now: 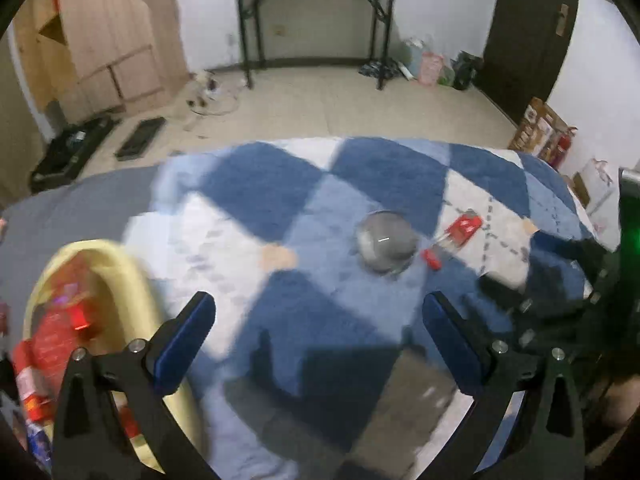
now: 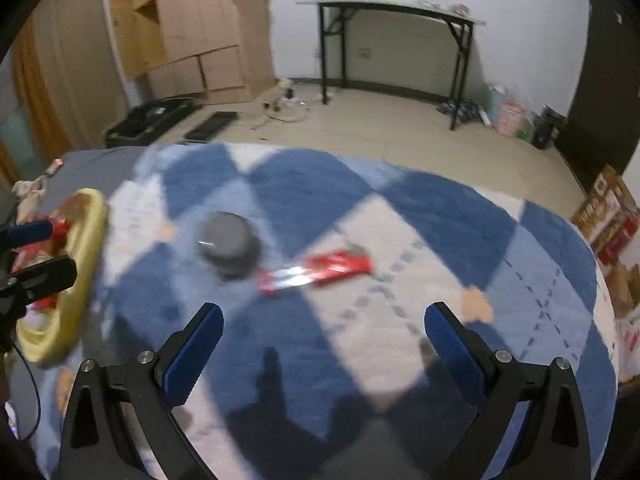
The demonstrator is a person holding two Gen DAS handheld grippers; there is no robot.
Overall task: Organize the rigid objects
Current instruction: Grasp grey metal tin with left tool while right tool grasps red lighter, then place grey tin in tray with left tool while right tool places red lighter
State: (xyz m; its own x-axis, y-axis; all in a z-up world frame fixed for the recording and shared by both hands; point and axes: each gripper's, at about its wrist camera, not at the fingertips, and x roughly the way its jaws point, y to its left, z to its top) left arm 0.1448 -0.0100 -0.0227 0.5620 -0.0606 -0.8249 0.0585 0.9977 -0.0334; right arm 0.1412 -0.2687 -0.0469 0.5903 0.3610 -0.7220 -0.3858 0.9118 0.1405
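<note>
Here, both views are blurred, so fine detail cannot be read.

Surface: a blue-and-white diamond-patterned blanket (image 1: 360, 176) is seen spread over what appears to be a bed; grey sheet is shown at its left edge.

Left gripper (image 1: 318, 332): it is held above the blanket with the jaws wide apart and nothing between them; its left finger is seen over the rim of the basket.

Right gripper (image 2: 324, 338): it is likewise held over the blanket, jaws spread wide, nothing gripped.

Yellow basket (image 1: 132, 276): it is placed at the left edge of the blanket, and red packaged items (image 1: 52, 340) are seen inside it; their exact kind cannot be told.

Grey round object (image 2: 229, 243): a dome-shaped grey piece is seen lying on the blanket, near the middle, ahead of both grippers.

Red packet (image 2: 320, 270): a long red wrapper with a shiny silver patch is seen lying flat just to the right of the grey round object, close beside it; contact cannot be judged through the blur.

Background: a black-legged table (image 2: 396, 12) is set against the far wall, and wooden cabinets (image 2: 192, 28) are seen at left.
</note>
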